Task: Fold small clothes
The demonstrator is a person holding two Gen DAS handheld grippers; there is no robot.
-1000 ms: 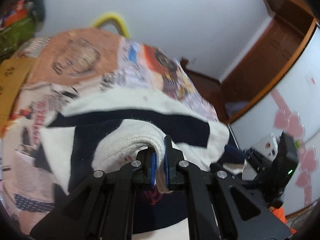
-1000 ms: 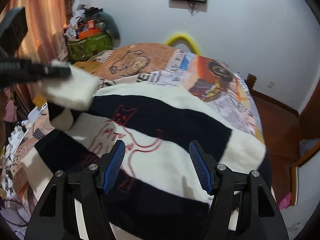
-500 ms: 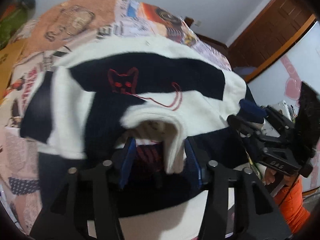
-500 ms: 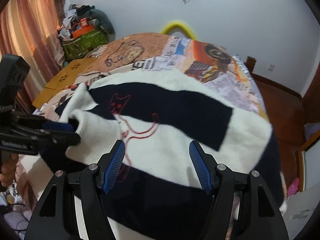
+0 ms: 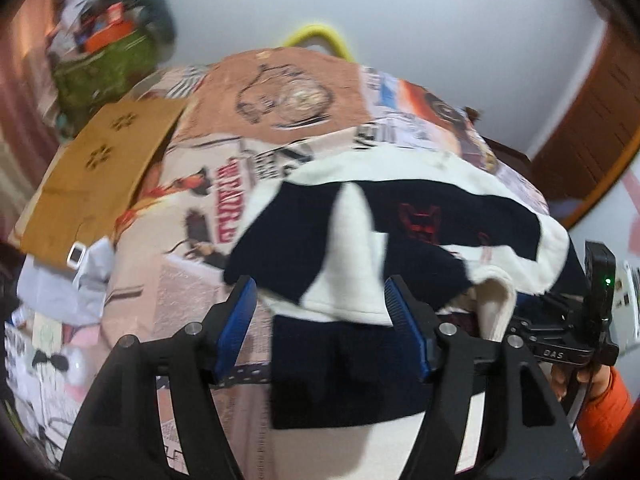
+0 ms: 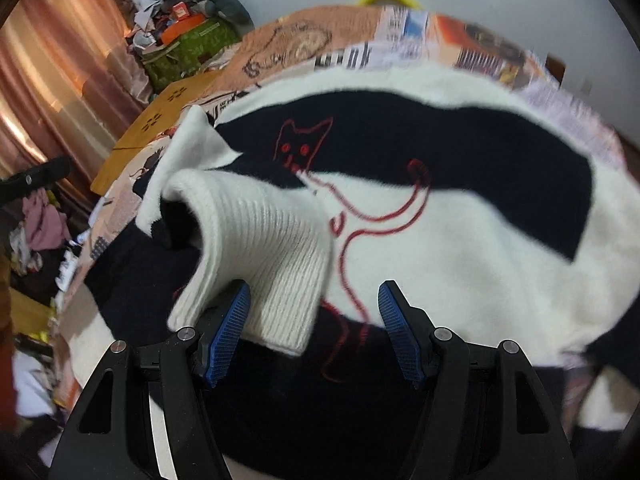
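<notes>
Pale walls and a curtain [image 6: 48, 92] at far left frame a bed [image 5: 280, 92] covered with a printed comic-style spread. Writing on the spread is blurred; only fragments of red and black lettering are seen and cannot be read with certainty. At the bed's left edge a brown cardboard sheet [image 5: 100, 184] with flower-shaped cut-outs is laid, and behind it a green bag [image 5: 104, 72] heaped with clutter is made out only vaguely.

A navy-and-cream sweater [image 6: 460, 208] with a red outlined cat is spread across the bed's middle. One sleeve is folded over the body, its ribbed cream cuff [image 6: 264, 256] lying on the chest. The cuff's lower edge is draped over the left finger of the right tool [image 6: 314, 336], whose blue-padded fingers are held wide apart with nothing clamped.

The left tool [image 5: 320, 328] is likewise spread apart over the sweater's near portion, gripping nothing. The sweater's lower hem is cut off by the tool bodies.

At far right of the left wrist view, the other tool's housing is marked "DAS" beside a green indicator light [image 5: 608, 281].
</notes>
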